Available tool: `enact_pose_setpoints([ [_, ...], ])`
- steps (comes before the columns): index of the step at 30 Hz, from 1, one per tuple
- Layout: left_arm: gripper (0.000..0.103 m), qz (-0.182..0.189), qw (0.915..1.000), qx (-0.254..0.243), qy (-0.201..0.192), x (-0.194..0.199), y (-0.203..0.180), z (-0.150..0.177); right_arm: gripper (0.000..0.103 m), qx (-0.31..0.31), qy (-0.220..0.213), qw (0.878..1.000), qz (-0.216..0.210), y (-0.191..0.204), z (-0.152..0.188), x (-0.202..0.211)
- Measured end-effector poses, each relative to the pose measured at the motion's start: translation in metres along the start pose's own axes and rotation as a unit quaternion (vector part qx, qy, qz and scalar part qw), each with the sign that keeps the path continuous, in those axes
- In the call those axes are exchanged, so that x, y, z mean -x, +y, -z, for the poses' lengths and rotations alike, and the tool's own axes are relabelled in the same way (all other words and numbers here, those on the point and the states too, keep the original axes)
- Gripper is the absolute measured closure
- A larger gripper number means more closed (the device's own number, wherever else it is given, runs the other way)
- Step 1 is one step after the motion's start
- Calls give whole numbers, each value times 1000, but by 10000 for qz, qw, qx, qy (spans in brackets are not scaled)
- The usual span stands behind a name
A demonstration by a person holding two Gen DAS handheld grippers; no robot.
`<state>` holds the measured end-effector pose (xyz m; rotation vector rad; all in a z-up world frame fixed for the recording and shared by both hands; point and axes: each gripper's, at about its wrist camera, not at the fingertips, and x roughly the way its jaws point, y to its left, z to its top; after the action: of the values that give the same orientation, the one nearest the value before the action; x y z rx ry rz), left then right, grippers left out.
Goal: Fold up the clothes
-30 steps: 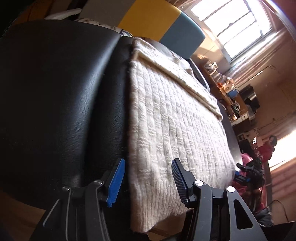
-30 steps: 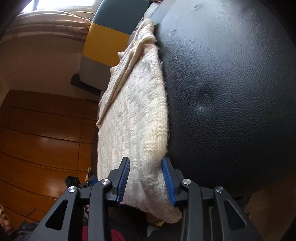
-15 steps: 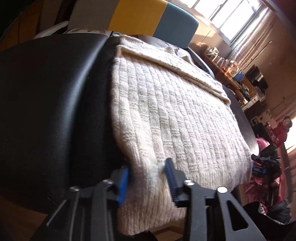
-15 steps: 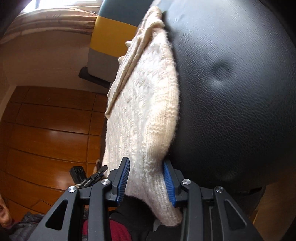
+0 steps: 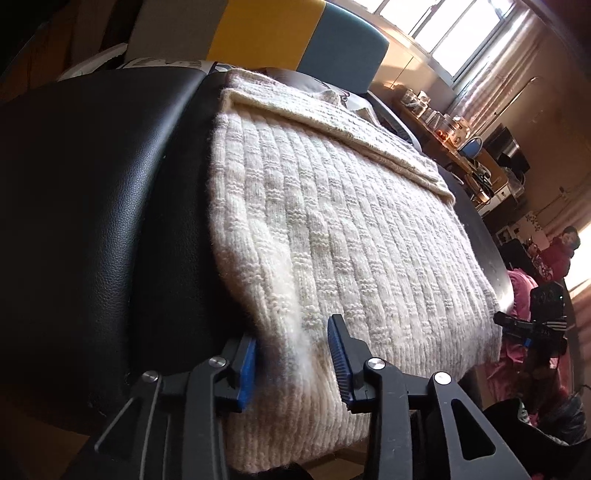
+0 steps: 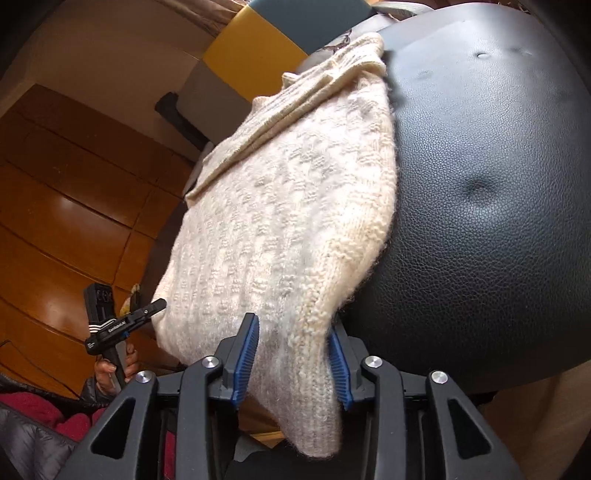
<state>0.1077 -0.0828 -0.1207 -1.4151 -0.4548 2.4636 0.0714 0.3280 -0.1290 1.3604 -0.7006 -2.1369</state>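
**Both grippers closing on the sweater's near hem**

Since a second ago my left gripper (image 5: 291, 365) has narrowed its jaws around the near left corner of the cream sweater (image 5: 332, 229), and the knit bunches between the blue pads. My right gripper (image 6: 291, 358) is clamped on the near right corner, hem hanging below it. Beyond, the sweater lies folded across the black leather seat (image 5: 92, 184), its far fold by the yellow and teal cushion (image 5: 295, 33).

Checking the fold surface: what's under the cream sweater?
The cream sweater lies on a black leather cushion, near hem hanging over its edge. The cushion directly beneath is covered, so anything there can't be seen.
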Motion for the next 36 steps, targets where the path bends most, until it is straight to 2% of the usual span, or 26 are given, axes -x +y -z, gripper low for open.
enact_pose_setpoints([
  [1, 72, -66, 10000, 64, -10, 0, -1, 0, 88, 12, 6, 9998, 189, 2, -2, -3],
  [2, 91, -84, 9999, 150, 3, -2, 1, -2, 90, 6, -5, 9996, 298, 3, -2, -3],
  [3, 91, -95, 9997, 240, 15, -3, 4, -3, 90, 9, -27, 9993, 367, 6, 0, -5],
  [6, 92, 186, 9983, 542, 34, 0, 14, -1, 90, 115, -74, 9984, 541, 14, 5, -6],
  [8, 93, 375, 9968, 697, 67, 2, 18, 2, 90, 151, -184, 9988, 416, 20, 7, -5],
  [11, 93, 666, 9930, 966, 100, 6, 30, 7, 90, 28, -149, 9998, -132, 17, 8, -9],
  [13, 93, 755, 9906, 1131, 131, 3, 38, 6, 86, 55, -77, 9999, -36, 12, 8, -17],
  [17, 91, 665, 9929, 970, 181, 2, 33, -2, 85, -442, -133, 9984, -327, -1, 5, -15],
  [18, 91, 626, 9938, 898, 195, 1, 30, -3, 83, -460, -151, 9983, -320, 1, 5, -15],
  [19, 91, 593, 9945, 833, 210, 1, 28, -4, 75, -430, -173, 9985, -299, 5, 5, -15],
  [22, 90, 727, 9916, 1026, 288, -2, 35, -6, 55, -286, -241, 9985, -408, 15, 6, -15],
  [24, 90, 821, 9892, 1172, 324, -2, 40, -6, 47, -120, -175, 9984, -525, 19, 3, -18],
  [27, 90, 751, 9900, 1143, 342, -3, 36, -7, 45, 393, -18, 9991, -158, 34, 2, -20],
  [29, 90, 665, 9914, 1079, 339, -3, 32, -7, 45, 348, -15, 9994, -48, 37, 1, -21],
  [30, 90, 664, 9912, 1093, 340, -3, 33, -7, 43, 281, -13, 9996, -90, 37, 0, -21],
  [32, 90, 680, 9905, 1148, 342, -3, 34, -6, 43, 14, 24, 9985, -540, 29, -3, -24],
  [33, 90, 692, 9900, 1179, 343, -3, 35, -6, 49, -165, 5, 9973, -710, 23, -5, -25],
  [34, 90, 691, 9899, 1188, 343, -3, 35, -6, 61, -166, -18, 9986, -506, 22, -6, -27],
  [35, 90, 687, 9899, 1191, 342, -3, 35, -7, 78, -59, -28, 9999, -136, 23, -7, -30],
  [36, 90, 632, 9913, 1107, 334, -3, 32, -6, 93, -6, -39, 10000, 42, 25, -7, -31],
])
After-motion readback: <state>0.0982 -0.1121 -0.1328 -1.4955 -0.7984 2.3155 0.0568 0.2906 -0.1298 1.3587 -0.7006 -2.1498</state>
